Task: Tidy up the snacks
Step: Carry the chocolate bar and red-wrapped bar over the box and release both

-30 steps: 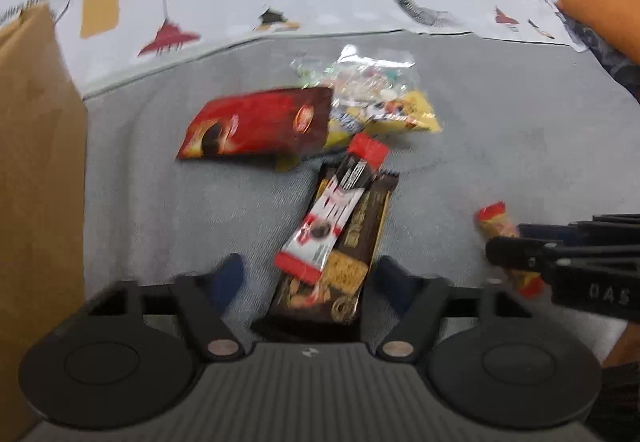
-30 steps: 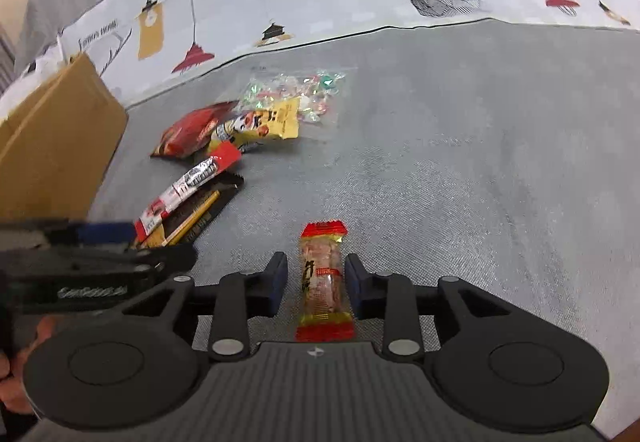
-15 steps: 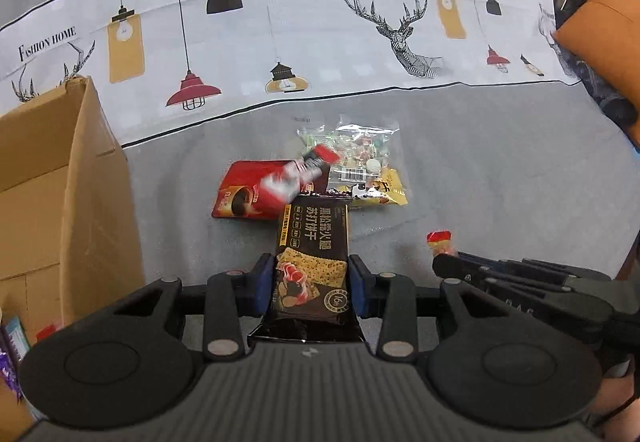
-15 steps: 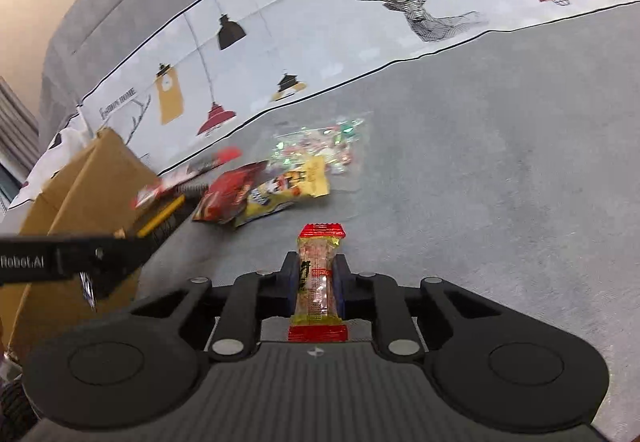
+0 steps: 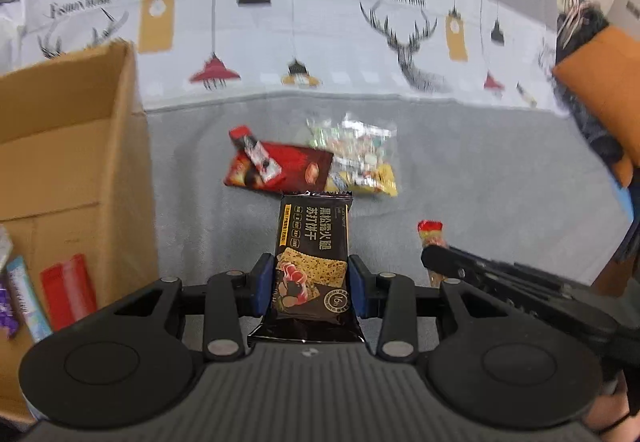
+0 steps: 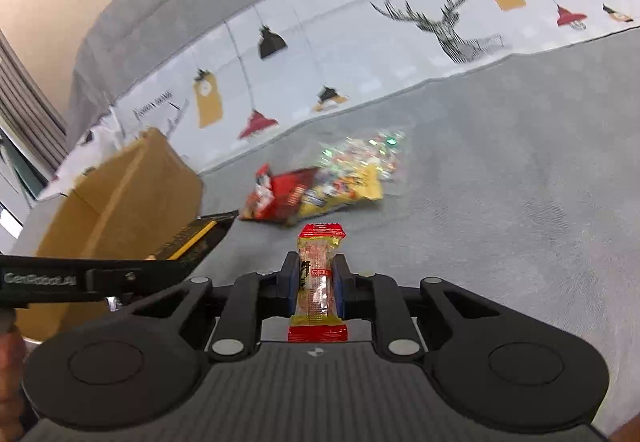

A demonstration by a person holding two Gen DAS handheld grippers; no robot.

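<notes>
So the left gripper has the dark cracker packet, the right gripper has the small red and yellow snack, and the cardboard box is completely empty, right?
Not quite. The cardboard box is not empty: the left wrist view shows wrapped snacks already inside it. The rest holds: the left gripper is shut on the dark cracker packet, and the right gripper is shut on the small red and yellow snack.

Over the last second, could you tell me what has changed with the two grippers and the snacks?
The left gripper closed on the dark cracker pack and lifted it; the slim red-and-white bar slid off onto the red pouch. The right gripper, whose jaws have just been closing, clamped the small red-ended snack and raised it. The candy bag, yellow packet and cardboard box stayed put.
</notes>
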